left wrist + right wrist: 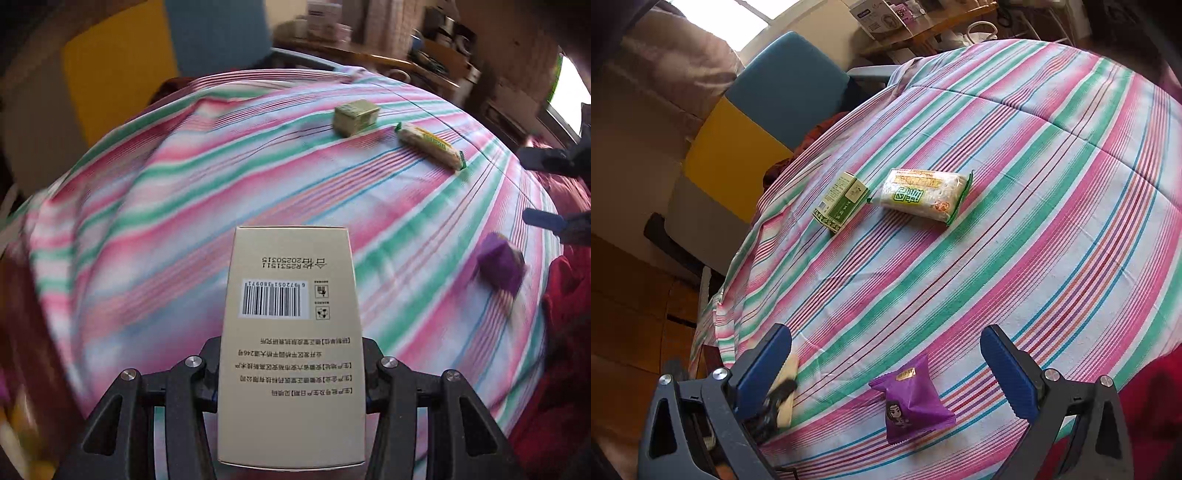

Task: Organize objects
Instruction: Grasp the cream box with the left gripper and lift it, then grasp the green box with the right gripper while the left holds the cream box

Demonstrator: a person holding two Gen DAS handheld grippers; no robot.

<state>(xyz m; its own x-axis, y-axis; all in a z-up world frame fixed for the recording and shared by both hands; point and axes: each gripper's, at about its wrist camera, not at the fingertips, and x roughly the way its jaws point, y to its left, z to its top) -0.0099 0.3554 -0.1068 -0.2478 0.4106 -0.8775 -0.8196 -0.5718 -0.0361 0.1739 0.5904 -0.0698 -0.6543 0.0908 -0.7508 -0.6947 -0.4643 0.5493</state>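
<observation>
My left gripper point(291, 369) is shut on a tall beige box point(291, 332) with a barcode and holds it above the striped cloth. A green box point(356, 116) and a white-green snack packet point(430, 146) lie at the far side. A purple snack packet point(500, 264) lies at the right, blurred. In the right wrist view my right gripper point(886, 369) is open, its blue pads on either side of the purple packet point(910, 402). The green box point(842, 206) and the white-green packet point(923, 195) lie side by side further off. The left gripper with its beige box point(785, 391) shows behind my left finger.
The striped cloth point(1034, 221) covers a round table. A blue and yellow chair point(757, 122) stands behind its far edge. Cluttered wooden shelves point(388, 48) stand beyond the table. A red cloth point(1160, 406) lies at the near right.
</observation>
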